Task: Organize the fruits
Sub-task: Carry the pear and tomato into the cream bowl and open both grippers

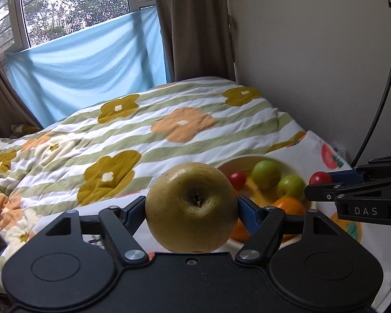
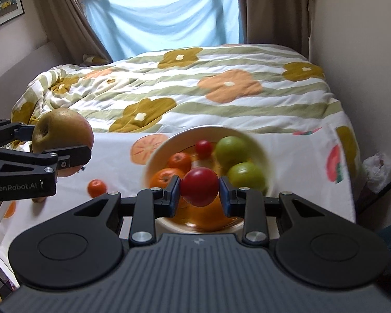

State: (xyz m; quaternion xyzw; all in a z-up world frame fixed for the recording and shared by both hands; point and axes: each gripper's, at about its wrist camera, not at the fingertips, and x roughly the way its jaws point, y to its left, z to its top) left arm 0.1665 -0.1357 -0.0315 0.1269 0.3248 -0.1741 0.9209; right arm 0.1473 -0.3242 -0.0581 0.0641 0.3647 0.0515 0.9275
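Note:
My left gripper (image 1: 191,204) is shut on a large yellow-brown pear (image 1: 191,207), held in the air left of the bowl; the same pear (image 2: 62,135) shows at the left of the right wrist view. My right gripper (image 2: 199,191) is shut on a small red tomato (image 2: 199,186), above the near rim of a cream bowl (image 2: 263,154). In the bowl lie two green fruits (image 2: 232,150), oranges (image 2: 179,161) and another small red tomato (image 2: 203,148). In the left wrist view the bowl (image 1: 237,163) sits behind the pear, with the held tomato (image 1: 320,178) to its right.
A fruit-print white cloth (image 2: 117,154) covers the near end of the bed, and a small orange fruit (image 2: 97,187) lies loose on it left of the bowl. A flowered striped quilt (image 1: 117,140) spreads behind. A wall (image 1: 312,65) stands at the right, and a black cable (image 1: 378,109) hangs near it.

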